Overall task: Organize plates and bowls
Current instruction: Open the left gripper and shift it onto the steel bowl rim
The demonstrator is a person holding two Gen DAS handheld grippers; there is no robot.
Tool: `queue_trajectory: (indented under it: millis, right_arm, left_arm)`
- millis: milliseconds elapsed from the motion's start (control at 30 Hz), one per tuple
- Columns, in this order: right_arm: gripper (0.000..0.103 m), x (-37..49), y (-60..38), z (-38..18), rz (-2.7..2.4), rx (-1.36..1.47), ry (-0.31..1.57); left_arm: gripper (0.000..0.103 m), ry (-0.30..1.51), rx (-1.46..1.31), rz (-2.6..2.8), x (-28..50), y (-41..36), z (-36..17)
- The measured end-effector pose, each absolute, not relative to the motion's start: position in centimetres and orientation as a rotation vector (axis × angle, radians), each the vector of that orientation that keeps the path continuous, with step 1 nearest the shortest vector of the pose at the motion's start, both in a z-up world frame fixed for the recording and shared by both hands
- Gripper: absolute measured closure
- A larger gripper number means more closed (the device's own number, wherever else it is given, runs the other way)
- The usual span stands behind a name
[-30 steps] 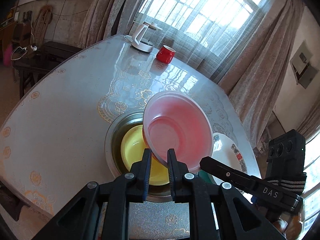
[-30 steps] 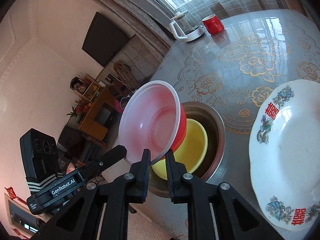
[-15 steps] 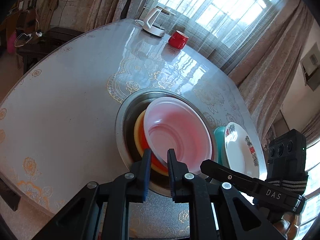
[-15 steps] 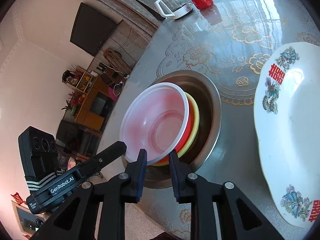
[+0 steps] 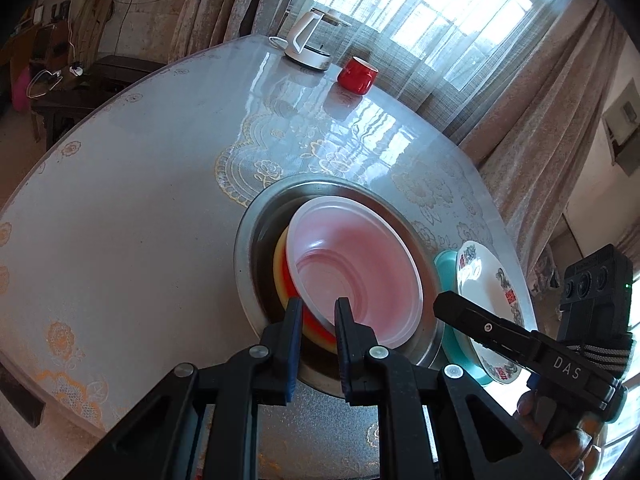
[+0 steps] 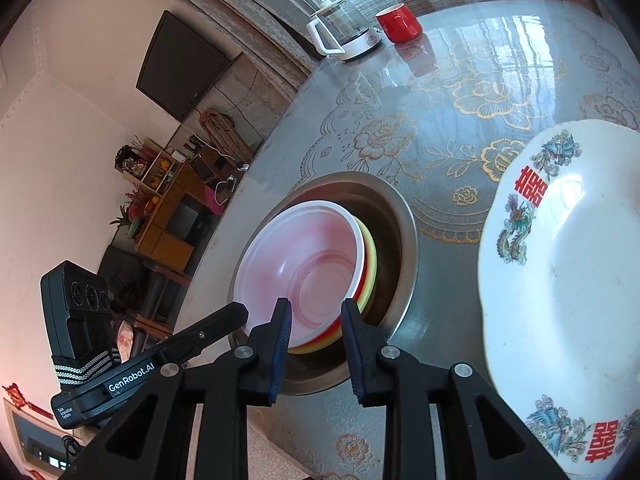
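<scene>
Translucent pink bowl (image 5: 356, 276) sits nested in the steel basin (image 5: 256, 236); my left claw (image 5: 317, 312) pinches its rim, my right claw (image 6: 314, 316) is opening around it.

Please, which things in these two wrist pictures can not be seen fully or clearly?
- Yellow bowl and red bowl, both views: only rim slivers show; the translucent bowl nested on top covers them.
- Teal plate, left wrist view: mostly under the patterned plate; not seen in the right view.
- Patterned plate, right wrist view: cut off by the right edge.
- Left gripper pads on the translucent rim: contact is hidden behind the fingers.
</scene>
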State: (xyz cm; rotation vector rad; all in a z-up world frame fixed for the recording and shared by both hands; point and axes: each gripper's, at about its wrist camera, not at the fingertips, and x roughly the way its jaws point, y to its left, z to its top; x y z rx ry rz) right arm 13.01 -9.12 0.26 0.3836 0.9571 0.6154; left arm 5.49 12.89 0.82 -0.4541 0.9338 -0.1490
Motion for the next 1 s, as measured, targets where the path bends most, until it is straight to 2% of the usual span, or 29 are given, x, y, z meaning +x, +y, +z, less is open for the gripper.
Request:
queue_trajectory:
  millis: [333, 567, 733, 1000]
  right_arm:
    - [0.076, 15.5, -6.8, 1.3, 0.515, 0.176, 0.890]
    - [0.078, 16.3, -5.9, 0.0, 0.502, 0.097, 0.922]
    - [0.083, 15.6, -5.5, -0.4, 0.495, 0.052, 0.920]
    - [0.083, 15.1, -5.8, -0.5, 0.505, 0.062, 0.928]
  left_arm:
    - [0.085, 0.898, -0.417, -0.108, 5.1, 13.5, 0.8]
    - [0.085, 0.868, -0.315, -0.107, 5.2, 12.5, 0.9]
    - [0.085, 0.875, -0.291, -0.105, 5.4, 12.2, 0.3]
    - [0.086, 0.870, -0.274, -0.097, 5.3, 11.9, 0.6]
